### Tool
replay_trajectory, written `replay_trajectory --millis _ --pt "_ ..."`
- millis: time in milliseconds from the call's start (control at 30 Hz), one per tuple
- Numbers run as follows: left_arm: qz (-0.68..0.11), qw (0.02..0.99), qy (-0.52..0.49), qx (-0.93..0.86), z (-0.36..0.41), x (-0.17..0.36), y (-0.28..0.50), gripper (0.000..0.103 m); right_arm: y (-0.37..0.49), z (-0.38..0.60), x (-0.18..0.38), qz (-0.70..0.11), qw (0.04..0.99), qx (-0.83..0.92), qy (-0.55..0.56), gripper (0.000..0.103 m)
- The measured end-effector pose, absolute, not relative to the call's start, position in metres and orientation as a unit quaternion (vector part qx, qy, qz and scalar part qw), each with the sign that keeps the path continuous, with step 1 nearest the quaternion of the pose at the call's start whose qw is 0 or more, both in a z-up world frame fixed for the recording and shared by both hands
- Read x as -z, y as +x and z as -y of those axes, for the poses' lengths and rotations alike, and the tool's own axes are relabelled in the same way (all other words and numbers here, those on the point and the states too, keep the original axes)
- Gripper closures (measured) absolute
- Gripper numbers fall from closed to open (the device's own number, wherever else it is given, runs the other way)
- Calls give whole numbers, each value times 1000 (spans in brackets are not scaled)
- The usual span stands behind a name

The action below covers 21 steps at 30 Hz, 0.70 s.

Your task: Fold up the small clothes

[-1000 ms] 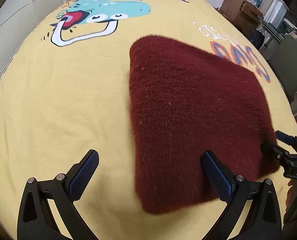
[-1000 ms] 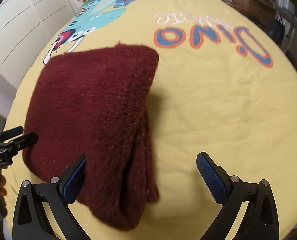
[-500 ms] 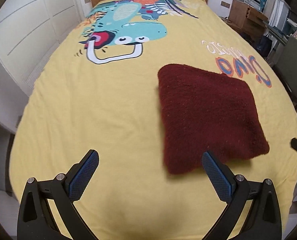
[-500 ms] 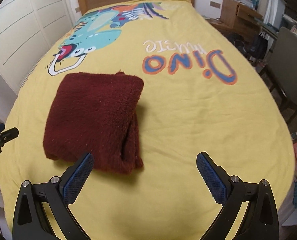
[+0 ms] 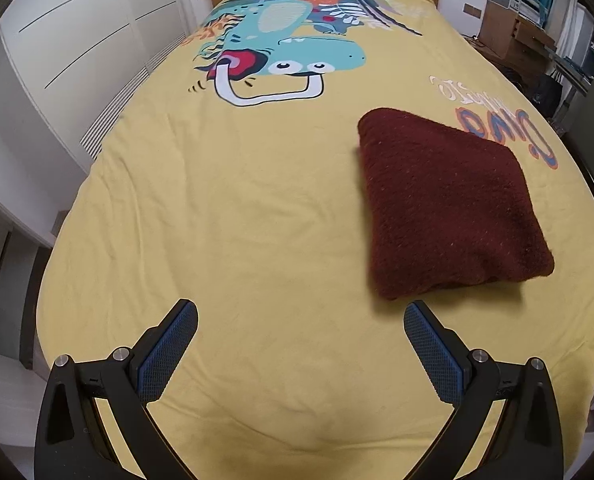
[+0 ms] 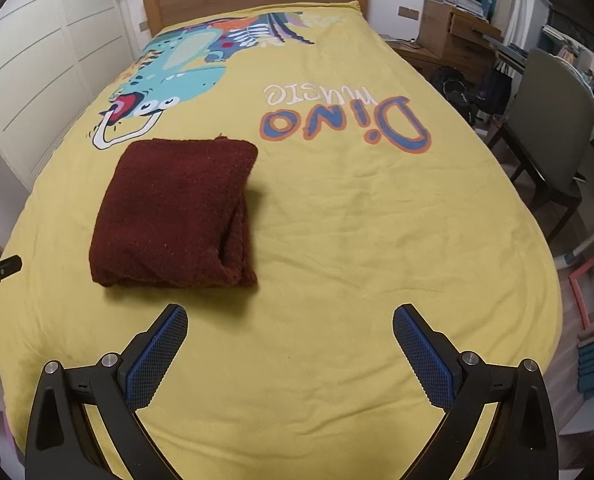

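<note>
Both grippers, left gripper (image 5: 300, 344) and right gripper (image 6: 290, 347), are hanging released and empty; ahead, the folded sweater (image 6: 175, 212) is risking springing open at its loose edge.

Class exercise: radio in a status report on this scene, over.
Left gripper open, empty. Right gripper open, empty. Garment folded on bed. Nothing in the way.

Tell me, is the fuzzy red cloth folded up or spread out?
Folded. The dark red cloth lies as a thick, compact square on the yellow bedspread, with stacked layers showing along its right edge.
</note>
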<state>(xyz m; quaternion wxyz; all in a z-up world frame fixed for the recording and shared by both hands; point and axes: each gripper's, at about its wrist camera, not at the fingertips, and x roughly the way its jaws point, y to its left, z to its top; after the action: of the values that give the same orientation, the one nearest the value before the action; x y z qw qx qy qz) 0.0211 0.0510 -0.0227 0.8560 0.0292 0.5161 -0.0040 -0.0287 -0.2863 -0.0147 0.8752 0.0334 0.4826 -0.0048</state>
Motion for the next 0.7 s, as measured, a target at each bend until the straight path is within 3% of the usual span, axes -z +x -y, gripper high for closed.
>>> replay_trajectory --millis 700 --pt "-514 857 30 6 -57 19 15 1 -35 285 8 -483 875 4 29 0"
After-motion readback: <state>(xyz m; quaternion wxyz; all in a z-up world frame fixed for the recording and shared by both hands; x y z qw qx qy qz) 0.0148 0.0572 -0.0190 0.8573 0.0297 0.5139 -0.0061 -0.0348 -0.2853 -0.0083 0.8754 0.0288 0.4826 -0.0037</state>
